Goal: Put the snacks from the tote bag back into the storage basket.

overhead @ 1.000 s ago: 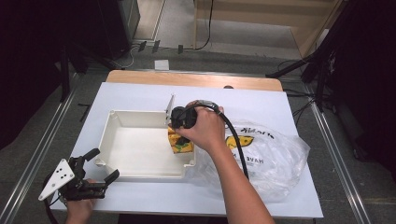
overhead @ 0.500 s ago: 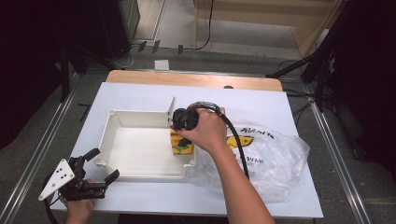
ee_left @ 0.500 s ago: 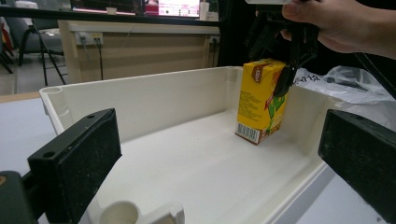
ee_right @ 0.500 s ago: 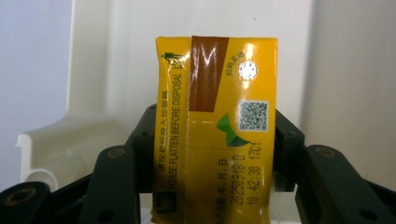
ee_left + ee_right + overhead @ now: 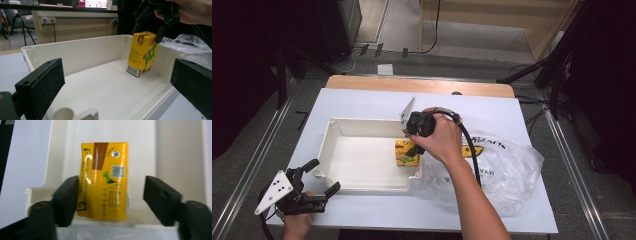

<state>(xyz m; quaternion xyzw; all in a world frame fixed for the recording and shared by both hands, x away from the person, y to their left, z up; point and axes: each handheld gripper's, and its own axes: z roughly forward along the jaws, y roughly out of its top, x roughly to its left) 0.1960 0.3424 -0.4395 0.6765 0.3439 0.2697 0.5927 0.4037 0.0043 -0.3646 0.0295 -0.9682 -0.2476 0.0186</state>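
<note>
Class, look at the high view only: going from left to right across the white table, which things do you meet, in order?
Left gripper → white tray → yellow juice carton → clear plastic bag.

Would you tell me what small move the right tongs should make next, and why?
Probably lift the right tongs straight up and clear. Their jaws stand open on either side of the yellow juice carton, which sits tilted against the wall of the white tray, so it looks released.
</note>
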